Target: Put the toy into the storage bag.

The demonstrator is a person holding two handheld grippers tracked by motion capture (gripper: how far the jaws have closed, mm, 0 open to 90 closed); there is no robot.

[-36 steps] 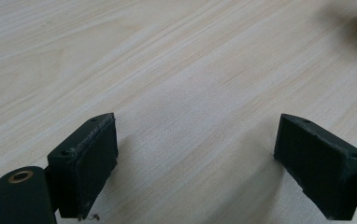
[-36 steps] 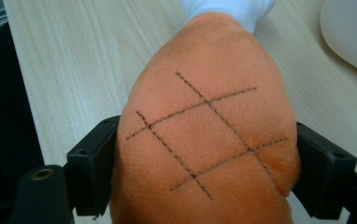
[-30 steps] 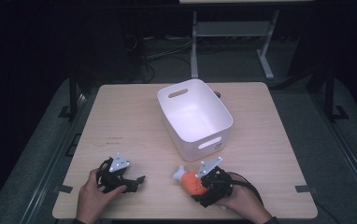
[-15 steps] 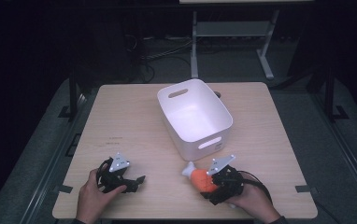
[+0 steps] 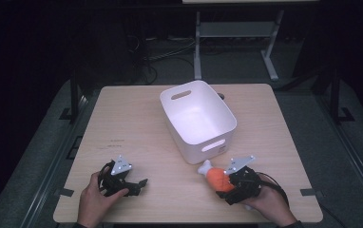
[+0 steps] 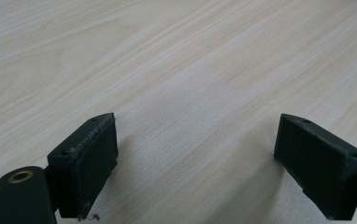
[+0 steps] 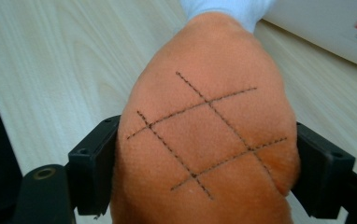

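Where the table's (image 5: pixel 137 118) near edge meets the person's right hand (image 5: pixel 269 204), an orange plush toy (image 5: pixel 216 178) shaped like a drumstick is clamped between the jaws of the right gripper (image 5: pixel 227 183). In the right gripper view the toy (image 7: pixel 209 140) is seen pressed on both flanks by the black jaws, its orange body crossed by dark stitched lines in a lattice and its white end (image 7: pixel 228 9) pointed away from the camera. In the high view that white end (image 5: pixel 204 167) is directed toward the bin (image 5: pixel 197 118) and lies just beside the bin's near wall, though touch between them cannot be judged. The bin is white, with a slot handle cut in each short wall, and is set at a slant a little right of the table's middle; nothing can be made out inside it. A corner of the bin (image 7: pixel 326 28) with a small label is also caught at the upper right of the right gripper view. The left gripper (image 5: pixel 139 184) is held by the left hand (image 5: pixel 96 199) low over the near left part of the table, well apart from the toy and the bin. In the left gripper view its jaws are spread wide, with bare wood (image 6: pixel 176 84) between them and nothing gripped.
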